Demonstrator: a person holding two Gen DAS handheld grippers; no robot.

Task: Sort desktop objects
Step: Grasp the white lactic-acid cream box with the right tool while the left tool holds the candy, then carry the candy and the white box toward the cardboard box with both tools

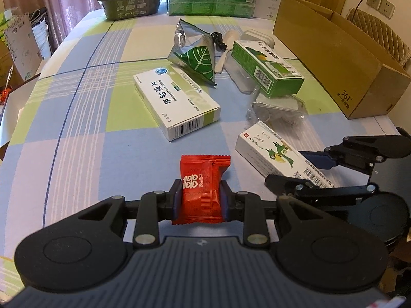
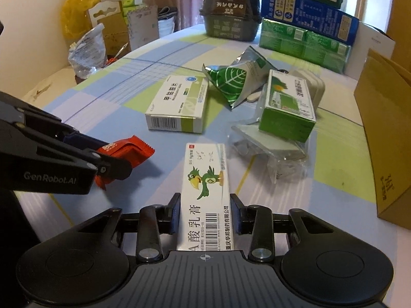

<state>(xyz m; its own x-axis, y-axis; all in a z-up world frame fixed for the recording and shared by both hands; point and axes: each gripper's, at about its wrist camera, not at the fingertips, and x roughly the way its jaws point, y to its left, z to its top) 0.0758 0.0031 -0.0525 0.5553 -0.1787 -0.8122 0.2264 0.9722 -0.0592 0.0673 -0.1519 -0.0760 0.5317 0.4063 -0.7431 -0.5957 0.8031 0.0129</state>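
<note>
My left gripper (image 1: pixel 201 183) is shut on a red candy packet (image 1: pixel 203 179) just above the checked tablecloth (image 1: pixel 77 128); the right wrist view shows that packet (image 2: pixel 131 151) in the left gripper (image 2: pixel 115 156) at the left. My right gripper (image 2: pixel 205 197) is shut on the near end of a long white box with a green parrot (image 2: pixel 205 177), one finger against each long side. That parrot box (image 1: pixel 267 154) lies near the right gripper (image 1: pixel 287 166) at the right of the left wrist view.
Mid-table lie a white-and-green medicine box (image 1: pixel 177 105), a silver leaf-print pouch (image 1: pixel 197 56), a green carton (image 1: pixel 267 69) and a clear plastic bag (image 1: pixel 277 107). An open cardboard box (image 1: pixel 341 59) stands at the right. Stacked packages (image 1: pixel 210 0) line the far edge.
</note>
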